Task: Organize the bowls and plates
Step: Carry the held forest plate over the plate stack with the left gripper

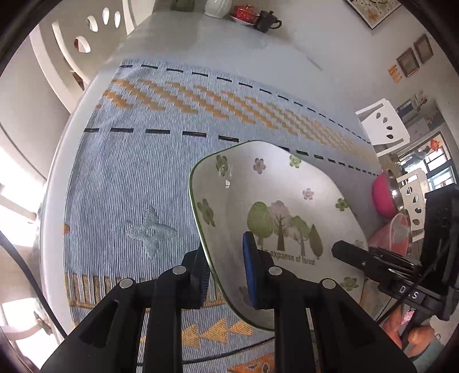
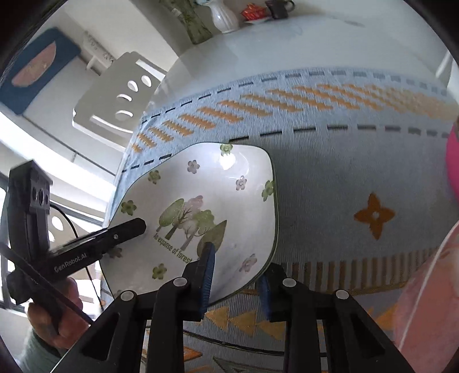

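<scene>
A white square plate with a green rim, printed with trees and small flowers, hangs tilted over the blue woven cloth. My left gripper is shut on the plate's left rim, with one blue pad on its face and the other finger beneath. My right gripper clamps the opposite rim, one pad on the face and one under the edge. Each wrist view shows the other gripper's fingers reaching over the plate. A hand holds the left one.
A pink bowl sits to the right of the plate, with a pale pink dish nearer. At the table's far end stand a white vase, a red dish and a dark teapot. White chairs ring the table.
</scene>
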